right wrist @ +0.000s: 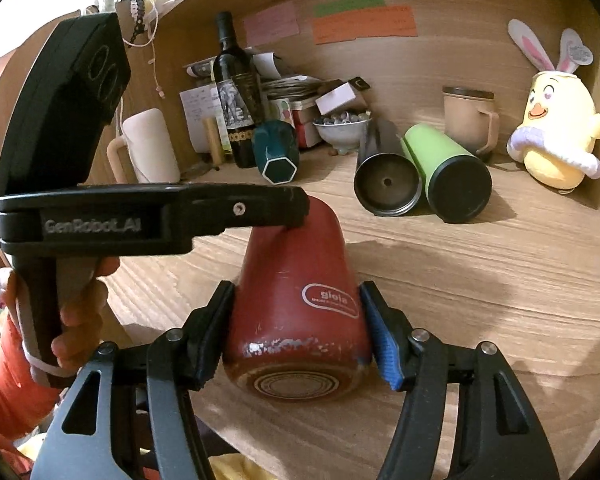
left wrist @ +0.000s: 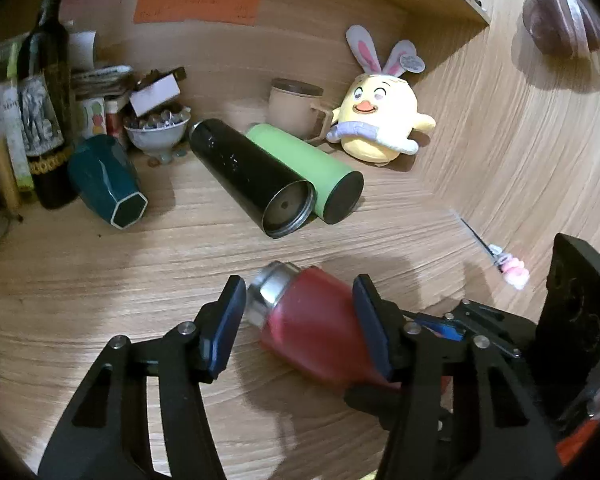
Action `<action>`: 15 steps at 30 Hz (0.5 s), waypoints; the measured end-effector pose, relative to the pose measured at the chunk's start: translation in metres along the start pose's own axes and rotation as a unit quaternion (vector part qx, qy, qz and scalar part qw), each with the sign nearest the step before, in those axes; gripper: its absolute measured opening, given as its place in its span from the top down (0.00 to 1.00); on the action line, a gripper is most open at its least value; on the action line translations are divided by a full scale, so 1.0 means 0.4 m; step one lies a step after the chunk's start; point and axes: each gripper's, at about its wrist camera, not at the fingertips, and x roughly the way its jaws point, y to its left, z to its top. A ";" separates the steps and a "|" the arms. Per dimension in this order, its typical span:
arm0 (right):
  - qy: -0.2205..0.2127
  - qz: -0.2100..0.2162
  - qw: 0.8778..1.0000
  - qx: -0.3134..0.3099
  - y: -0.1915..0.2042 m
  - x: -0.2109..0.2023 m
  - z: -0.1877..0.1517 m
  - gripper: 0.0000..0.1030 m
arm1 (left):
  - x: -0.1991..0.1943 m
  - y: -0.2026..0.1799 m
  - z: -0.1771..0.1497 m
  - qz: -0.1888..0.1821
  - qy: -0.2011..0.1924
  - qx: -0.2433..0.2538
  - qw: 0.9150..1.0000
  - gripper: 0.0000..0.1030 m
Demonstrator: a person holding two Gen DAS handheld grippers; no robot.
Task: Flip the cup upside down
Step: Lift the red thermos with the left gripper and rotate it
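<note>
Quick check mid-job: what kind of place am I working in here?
Most likely a home desk nook, not a kitchen or lab. Signs: coloured paper notes stuck on the wooden back panel, a yellow plush chick with bunny ears, and a dark wine bottle among stacked papers.

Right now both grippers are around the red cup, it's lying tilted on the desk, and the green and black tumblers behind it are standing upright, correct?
Not quite. The green tumbler and black tumbler lie on their sides, side by side, as the right wrist view shows. The rest holds: the left gripper and right gripper both bracket the tilted red cup.
</note>
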 end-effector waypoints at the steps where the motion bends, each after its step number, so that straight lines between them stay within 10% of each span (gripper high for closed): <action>1: 0.004 0.002 1.000 0.001 -0.002 -0.002 -0.003 0.43 | -0.001 -0.004 -0.001 0.004 -0.002 0.004 1.000 0.49; 15: -0.027 -0.020 0.999 -0.003 -0.007 -0.059 0.008 0.43 | -0.013 -0.026 0.006 0.028 -0.010 0.033 0.999 0.76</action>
